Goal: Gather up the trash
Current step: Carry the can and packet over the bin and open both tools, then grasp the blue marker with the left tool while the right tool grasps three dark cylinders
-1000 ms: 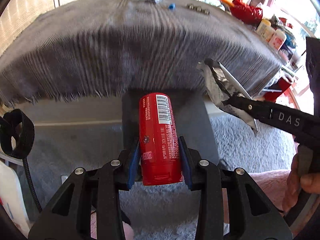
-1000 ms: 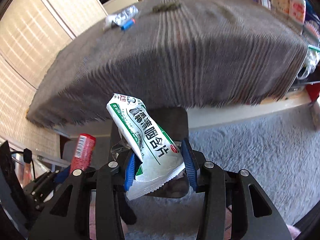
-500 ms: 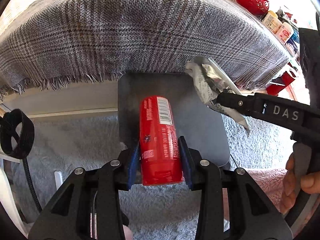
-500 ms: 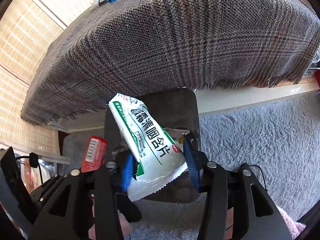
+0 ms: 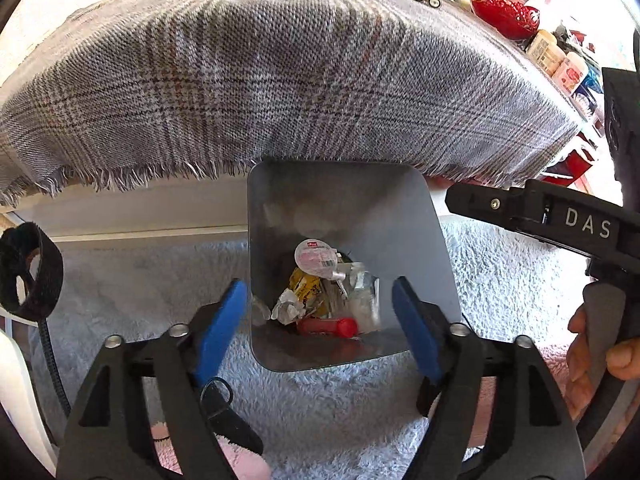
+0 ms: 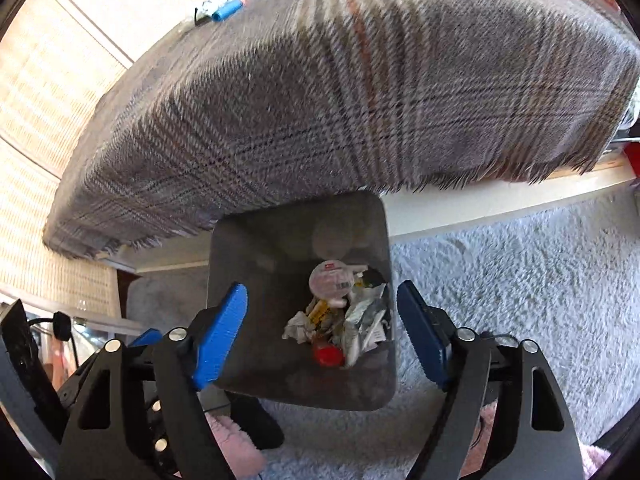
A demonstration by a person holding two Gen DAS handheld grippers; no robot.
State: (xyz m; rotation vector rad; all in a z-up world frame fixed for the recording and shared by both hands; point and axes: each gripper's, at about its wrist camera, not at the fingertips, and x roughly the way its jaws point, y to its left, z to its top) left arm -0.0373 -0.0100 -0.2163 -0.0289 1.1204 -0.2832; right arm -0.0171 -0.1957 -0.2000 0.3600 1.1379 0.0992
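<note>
- Plaid cloth (image 5: 280,80) covers the surface above; pale rug (image 6: 520,280) lies below.
- Grey bin (image 5: 400,208) stands on the rug at the surface's edge, under both claws.
- Left claw (image 5: 320,312) is spread wide, holding nothing.
- Right claw (image 6: 320,320) is likewise spread and bare.
- Red can (image 5: 326,326) and wrappers (image 6: 364,324) lie at the bin's bottom.
</note>
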